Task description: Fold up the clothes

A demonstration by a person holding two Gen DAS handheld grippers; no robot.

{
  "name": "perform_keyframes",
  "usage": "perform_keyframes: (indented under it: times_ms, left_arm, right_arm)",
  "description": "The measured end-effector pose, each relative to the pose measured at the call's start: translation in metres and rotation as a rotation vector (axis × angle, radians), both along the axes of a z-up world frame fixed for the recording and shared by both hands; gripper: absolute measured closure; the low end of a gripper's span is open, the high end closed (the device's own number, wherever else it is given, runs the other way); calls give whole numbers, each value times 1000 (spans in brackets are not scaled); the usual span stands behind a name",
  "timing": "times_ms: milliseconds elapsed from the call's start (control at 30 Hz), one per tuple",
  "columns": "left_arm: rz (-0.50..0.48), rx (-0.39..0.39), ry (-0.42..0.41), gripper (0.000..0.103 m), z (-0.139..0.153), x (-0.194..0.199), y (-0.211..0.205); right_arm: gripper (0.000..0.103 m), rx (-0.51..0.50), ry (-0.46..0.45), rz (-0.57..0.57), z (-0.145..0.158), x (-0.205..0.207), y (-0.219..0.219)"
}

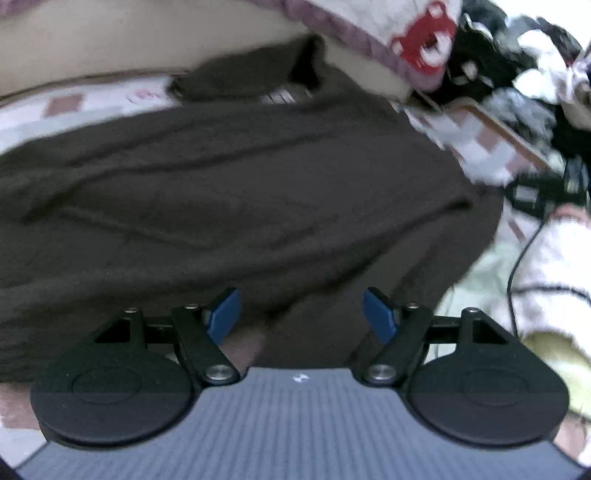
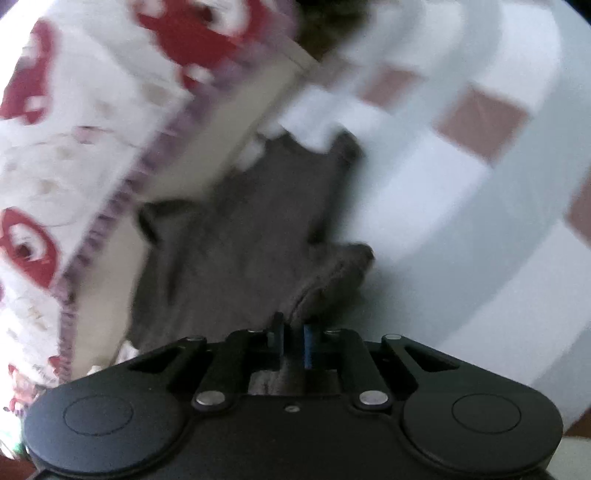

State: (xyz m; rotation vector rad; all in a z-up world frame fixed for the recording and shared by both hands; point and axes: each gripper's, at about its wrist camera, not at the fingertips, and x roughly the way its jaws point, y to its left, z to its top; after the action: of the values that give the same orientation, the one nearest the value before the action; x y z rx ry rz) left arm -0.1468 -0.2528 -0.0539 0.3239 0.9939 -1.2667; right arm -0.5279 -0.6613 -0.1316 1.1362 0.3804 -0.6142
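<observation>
This is a home bedroom: a checked bedsheet (image 2: 461, 177) in white, grey and dusty pink covers a bed. Beside the sheet lies a white blanket (image 1: 388, 33) with red prints (cartoon-like), and beyond it a heap of clothes (image 1: 517, 74).

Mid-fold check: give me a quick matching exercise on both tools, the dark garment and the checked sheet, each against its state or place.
Things:
1. left tool
2. right tool
3. dark garment
4. checked sheet

States or places:
A. lies under the garment
B. open, nothing between its pads
C. spread out, creased
D. shut on a fold of the cloth

Pairs: 1-B, 2-D, 3-C, 4-A
</observation>
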Motion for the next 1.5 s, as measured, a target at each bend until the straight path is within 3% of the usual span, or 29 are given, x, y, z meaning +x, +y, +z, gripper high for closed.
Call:
perform_keyframes:
  times_ms: [100,167,267,300,367,467,567,700,767,833,933,1100,1233,1300,1400,1500]
  left_arm:
    - [-53,103,-58,26,-20,-16,-17]
    - [-37,100,-116,28,-29,-26,-27]
    - [-67,84,-167,80,-23,-42,-31]
    - [-73,72,-169,83,-18,-46,-30]
    - [-64,16,-94,84,4,-47,-14]
    - [-54,-68,31,84,38,-47,11]
    - [-88,-119,261,84,51,-44,40]
    - [-29,0,450,83,18,-45,58]
    - [12,102,424,83,-7,-50,54]
    - [41,141,367,83,-16,-56,49]
    - [49,123,341,83,-10,-56,49]
    - [69,123,402,82,-15,-51,47]
    - [-34,166,253,83,-20,-82,36]
    - [-34,171,233,83,-19,-85,35]
    - [38,179,204,82,-20,-77,34]
    - [95,146,119,82,-13,-67,37]
  right_arm:
    - [91,-75,21,38,16,3,7]
    - [91,-115,77,64,18,9,8]
    - [92,-145,110,72,17,15,6]
    - [92,-158,119,74,17,17,5]
    - [93,-231,133,85,28,18,8]
    - [94,-408,52,86,54,8,23]
    - [95,-504,201,94,69,6,35]
    - [96,-502,431,173,48,16,42]
    - [96,-431,466,175,31,18,39]
    - [96,-336,433,131,16,16,29]
    - [96,-298,393,95,12,17,22]
    - [96,-373,503,152,21,32,28]
    - [96,-313,494,130,6,33,25]
    - [96,-272,495,104,-4,29,24]
    - [96,-229,475,65,-12,23,22]
    - [96,-204,456,41,-16,20,19]
